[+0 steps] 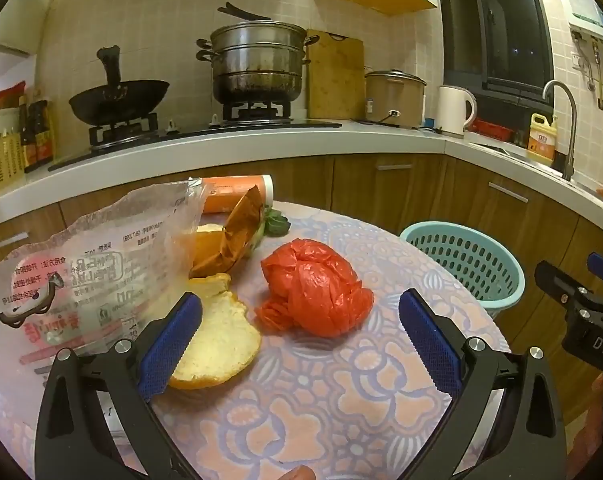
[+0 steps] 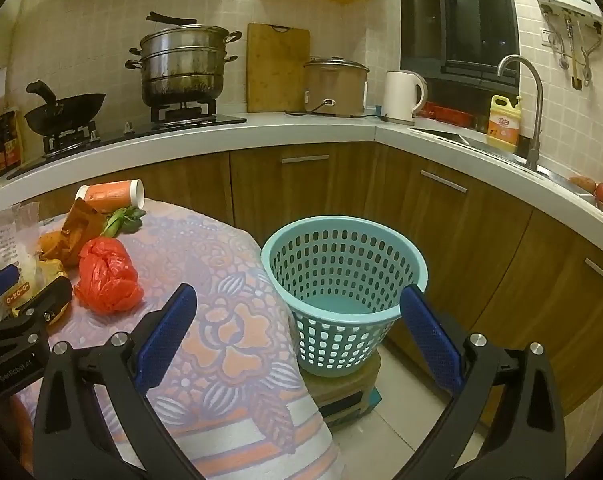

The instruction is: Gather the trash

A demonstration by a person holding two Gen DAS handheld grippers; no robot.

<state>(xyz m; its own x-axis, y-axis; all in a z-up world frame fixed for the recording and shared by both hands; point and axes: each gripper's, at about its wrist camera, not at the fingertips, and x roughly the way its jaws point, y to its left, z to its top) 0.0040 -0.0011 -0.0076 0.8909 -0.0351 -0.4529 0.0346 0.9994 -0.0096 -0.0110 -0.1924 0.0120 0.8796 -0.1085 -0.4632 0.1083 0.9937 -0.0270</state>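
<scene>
A crumpled red plastic bag (image 1: 315, 286) lies on the patterned tablecloth (image 1: 321, 400); it also shows in the right wrist view (image 2: 107, 278). My left gripper (image 1: 299, 338) is open and empty, just short of the bag. A bread slice (image 1: 221, 340), a clear printed wrapper (image 1: 85, 280), a brown wrapper (image 1: 237, 236), a green leaf (image 1: 277, 224) and an orange tube (image 1: 237, 194) lie left and behind. A teal basket (image 2: 341, 280) stands beside the table. My right gripper (image 2: 297, 328) is open and empty over the table edge, facing the basket.
The basket (image 1: 465, 264) sits on a small stool (image 2: 345, 392) on the tiled floor. Wooden cabinets (image 2: 441, 216) and a counter with stove, wok (image 1: 119, 98), steamer pot (image 1: 257, 64), rice cooker, kettle and sink tap (image 2: 529, 108) ring the table.
</scene>
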